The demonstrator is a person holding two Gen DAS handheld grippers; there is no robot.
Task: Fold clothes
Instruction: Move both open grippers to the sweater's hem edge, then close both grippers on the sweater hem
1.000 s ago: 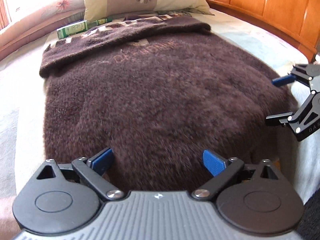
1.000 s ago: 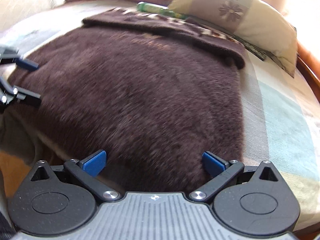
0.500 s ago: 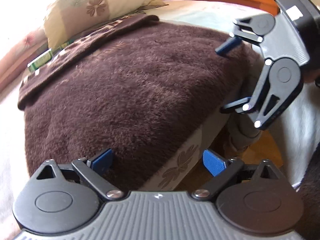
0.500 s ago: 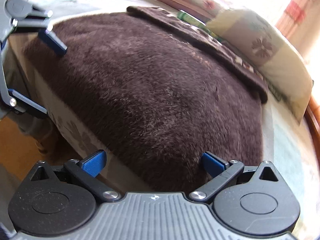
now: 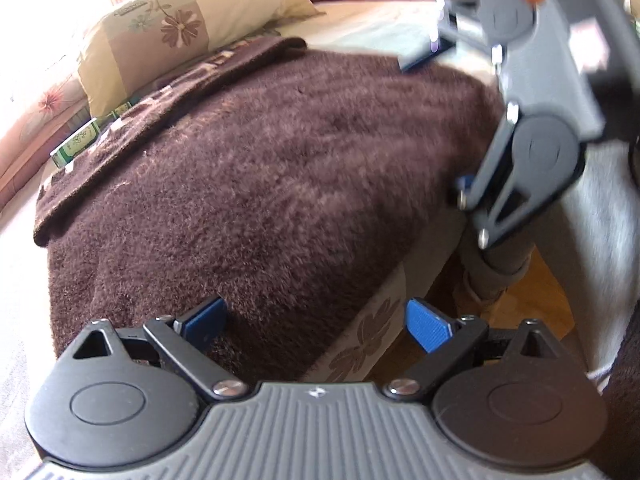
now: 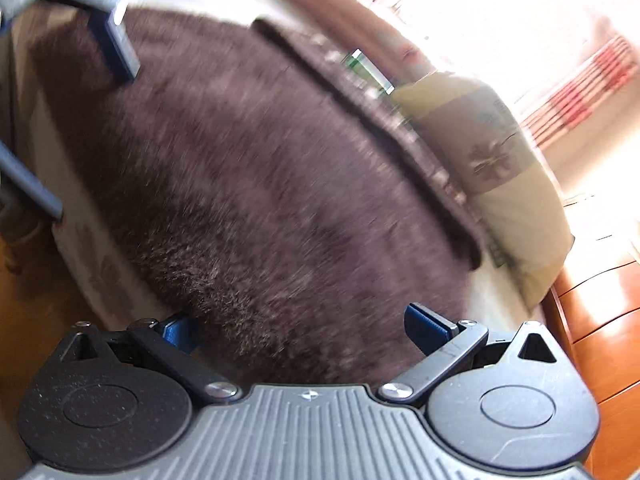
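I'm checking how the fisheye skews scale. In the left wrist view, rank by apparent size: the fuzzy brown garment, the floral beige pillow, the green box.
1. Fuzzy brown garment, fills most of the view.
2. Floral beige pillow.
3. Green box, partly hidden behind the garment; it lies far from the camera, so its true size is unsure.

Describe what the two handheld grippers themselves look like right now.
Both match. The left gripper and right gripper each have a ribbed grey body with a small centre emblem, two round black discs, black linkage arms on silver screws, and blue ridged pads. No cables or sleeves show.
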